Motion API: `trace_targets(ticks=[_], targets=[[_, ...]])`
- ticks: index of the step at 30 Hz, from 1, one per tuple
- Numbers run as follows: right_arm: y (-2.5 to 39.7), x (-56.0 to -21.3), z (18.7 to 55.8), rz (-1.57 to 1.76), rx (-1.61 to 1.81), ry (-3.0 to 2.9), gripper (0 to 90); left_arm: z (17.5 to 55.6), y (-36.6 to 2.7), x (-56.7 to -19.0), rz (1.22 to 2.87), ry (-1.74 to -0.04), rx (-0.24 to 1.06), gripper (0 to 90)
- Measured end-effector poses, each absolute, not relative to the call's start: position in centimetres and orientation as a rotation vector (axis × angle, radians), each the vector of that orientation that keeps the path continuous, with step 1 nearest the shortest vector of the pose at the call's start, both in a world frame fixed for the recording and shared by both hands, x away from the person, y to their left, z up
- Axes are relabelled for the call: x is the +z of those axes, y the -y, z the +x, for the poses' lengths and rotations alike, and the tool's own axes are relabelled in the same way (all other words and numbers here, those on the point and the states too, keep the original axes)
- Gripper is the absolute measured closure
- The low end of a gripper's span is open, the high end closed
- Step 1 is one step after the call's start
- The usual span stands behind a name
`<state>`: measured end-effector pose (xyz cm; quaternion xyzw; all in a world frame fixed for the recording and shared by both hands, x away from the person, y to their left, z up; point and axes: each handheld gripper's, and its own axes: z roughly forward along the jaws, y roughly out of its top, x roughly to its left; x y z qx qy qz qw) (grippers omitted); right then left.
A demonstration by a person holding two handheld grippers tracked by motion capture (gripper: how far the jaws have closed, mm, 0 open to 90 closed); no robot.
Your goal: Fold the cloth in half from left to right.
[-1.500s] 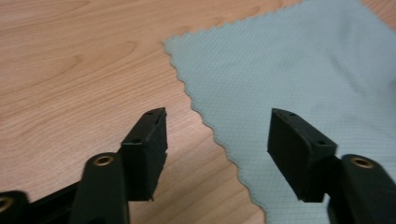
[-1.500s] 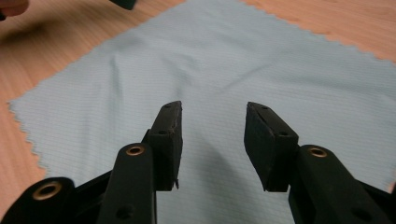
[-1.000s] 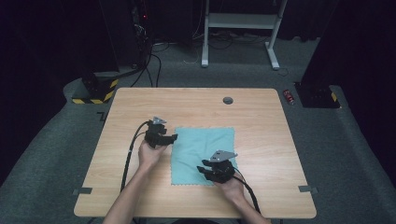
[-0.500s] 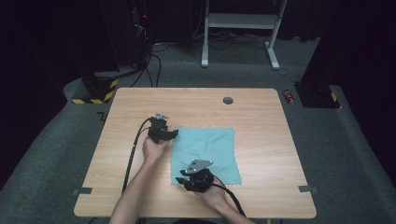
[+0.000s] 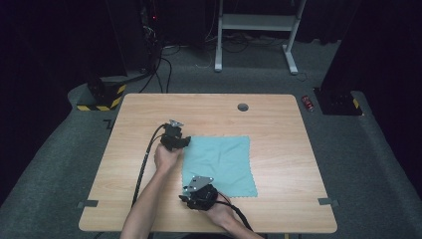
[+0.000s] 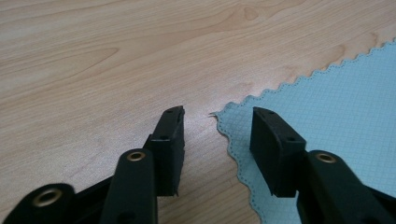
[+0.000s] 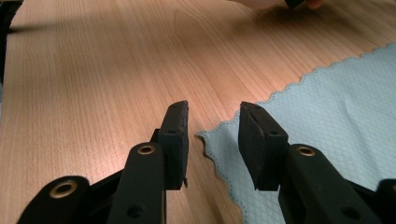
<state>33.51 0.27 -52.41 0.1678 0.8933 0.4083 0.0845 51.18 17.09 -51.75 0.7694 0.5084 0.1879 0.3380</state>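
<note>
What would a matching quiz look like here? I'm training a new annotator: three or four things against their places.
Things:
1. cloth
2. left gripper
3. right gripper
4. round hole

Places:
a. cloth's near left corner
b. table's far edge
c. flat, mid-table
d. cloth's far left corner

Pairs: 1-c, 2-d, 3-a, 4-b

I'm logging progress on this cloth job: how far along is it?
Done: both grippers sit at the cloth's corners. In hand: left gripper and right gripper are open, each straddling a scalloped corner. Left: closing on them; the cloth lies flat, unlifted.
</note>
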Motion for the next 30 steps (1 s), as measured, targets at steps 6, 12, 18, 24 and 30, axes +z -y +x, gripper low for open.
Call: trace_targets(ticks=[6, 12, 18, 24, 30], targets=[[-0.6, -52.5, 33.4, 0.479, 1.172, -2.669, 70.7, 51.1, -16.9, -51.7, 2.015, -1.309, 0.501, 66.6], [-0.6, -52.5, 33.4, 0.471, 1.14, -2.646, 82.6, 51.2, -16.9, -51.7, 2.017, -1.305, 0.494, 78.6], [-1.1, -52.3, 32.7, 0.423, 1.063, -2.616, 88.5, 51.5, -16.5, -51.5, 2.049, -1.298, 0.454, 89.2], [-1.0, -52.4, 32.8, 0.436, 1.087, -2.612, 89.7, 51.7, -16.9, -51.5, 2.011, -1.314, 0.412, 90.0], [-0.6, -51.9, 32.7, 0.451, 1.131, -2.596, 89.9, 51.4, -17.4, -50.8, 1.96, -1.298, 0.404, 90.0]])
